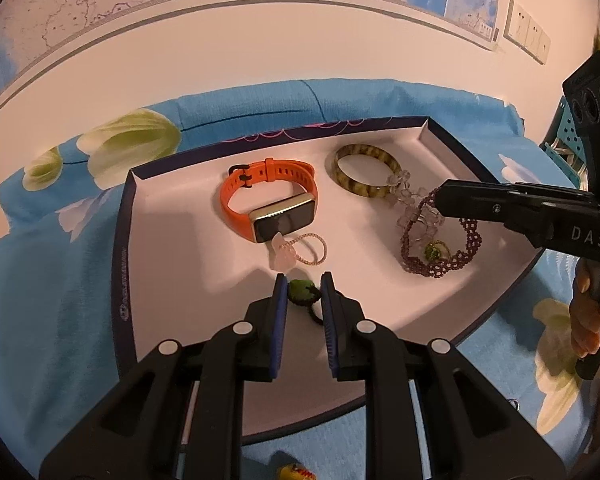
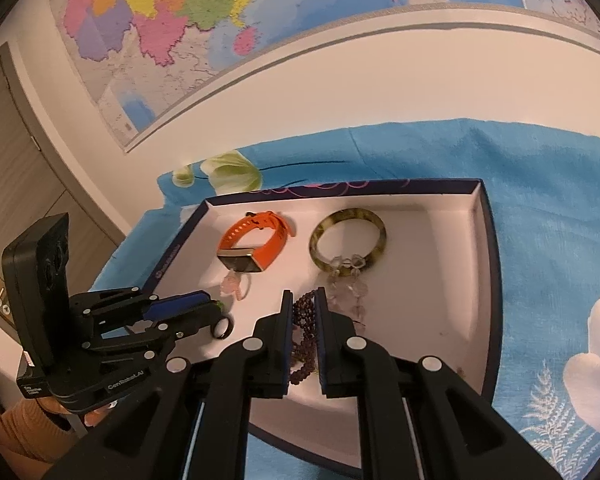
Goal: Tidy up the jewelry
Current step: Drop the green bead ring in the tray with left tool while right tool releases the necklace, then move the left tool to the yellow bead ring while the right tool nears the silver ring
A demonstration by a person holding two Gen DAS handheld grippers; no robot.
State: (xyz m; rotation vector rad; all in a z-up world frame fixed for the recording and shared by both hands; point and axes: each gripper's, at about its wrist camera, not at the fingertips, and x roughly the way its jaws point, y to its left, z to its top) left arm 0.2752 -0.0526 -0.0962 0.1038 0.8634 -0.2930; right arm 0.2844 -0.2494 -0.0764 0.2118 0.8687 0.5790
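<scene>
A white tray with a dark rim (image 1: 120, 240) (image 2: 488, 240) lies on the blue cloth. My left gripper (image 1: 304, 288) (image 2: 218, 310) is over its near part, shut on a black ring with a green stone (image 1: 300, 290) (image 2: 223, 326). My right gripper (image 2: 303, 298) (image 1: 440, 196) is shut on a purple beaded bracelet (image 2: 304, 314) (image 1: 440, 258), whose far loop rests on the tray. Also in the tray are an orange watch (image 1: 268, 196) (image 2: 256, 240), a green-brown bangle (image 1: 364, 176) (image 2: 348, 240), a clear crystal bracelet (image 1: 412, 204) (image 2: 348, 280) and a pink charm on a cord (image 1: 296, 250) (image 2: 234, 286).
A blue floral cloth (image 1: 40, 300) (image 2: 540, 220) covers the table, with a wall and map (image 2: 180, 20) behind. A teal basket (image 1: 564, 148) stands at the right edge and a small yellow thing (image 1: 296, 472) lies in front of the tray. A person's hand (image 1: 588, 320) holds the right gripper.
</scene>
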